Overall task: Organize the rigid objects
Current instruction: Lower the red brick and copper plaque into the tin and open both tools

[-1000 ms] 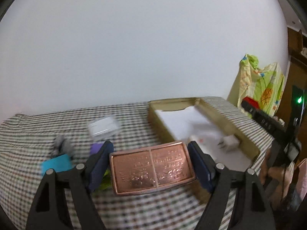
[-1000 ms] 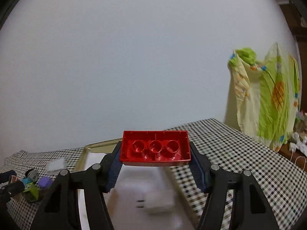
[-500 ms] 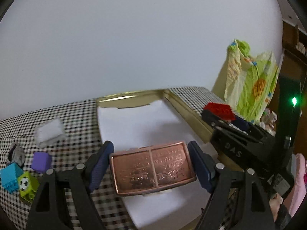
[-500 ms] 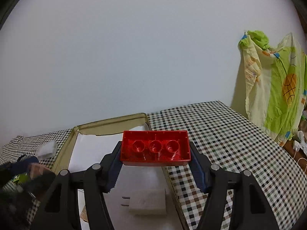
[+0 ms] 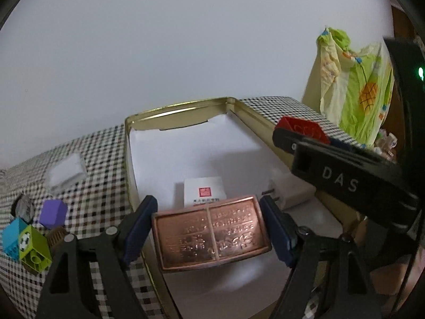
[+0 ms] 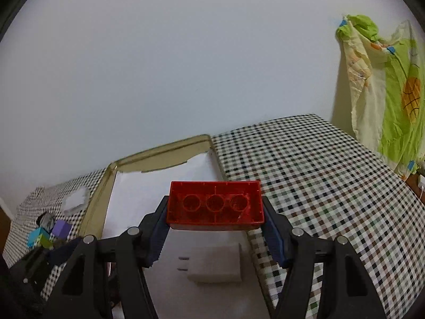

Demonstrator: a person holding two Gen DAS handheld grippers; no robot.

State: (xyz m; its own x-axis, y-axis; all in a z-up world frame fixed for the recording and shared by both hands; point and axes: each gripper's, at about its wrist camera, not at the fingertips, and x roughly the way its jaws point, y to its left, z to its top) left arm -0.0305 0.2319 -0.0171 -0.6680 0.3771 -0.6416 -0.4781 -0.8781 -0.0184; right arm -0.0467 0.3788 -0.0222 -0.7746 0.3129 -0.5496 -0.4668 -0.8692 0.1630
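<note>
Landmark: the gold tin tray (image 5: 186, 111), lined with white paper, on the checked tablecloth (image 6: 318, 172).

Done, as judged: two items already lie inside the tray, a white charger plug (image 6: 215, 265) near its front and a small white box (image 5: 204, 191) with a red mark beside it.

In hand: the left gripper (image 5: 209, 228) is clamped on a copper plate (image 5: 211, 231), held above the tray's front left part. The plate's long axis runs across from finger to finger, embossed face toward the camera, slightly tilted. The right gripper (image 6: 215, 226) is clamped on a red brick (image 6: 215, 203) over the tray's front right edge; its long axis also lies across the jaws, hollow underside toward the camera.

Outstanding: neither held item is set down yet. Left of the tray, on the cloth, remain a purple cube (image 5: 53, 214), a blue block (image 5: 12, 236), a green block (image 5: 33, 248), a blurred grey object and a white packet (image 5: 66, 171)
</note>
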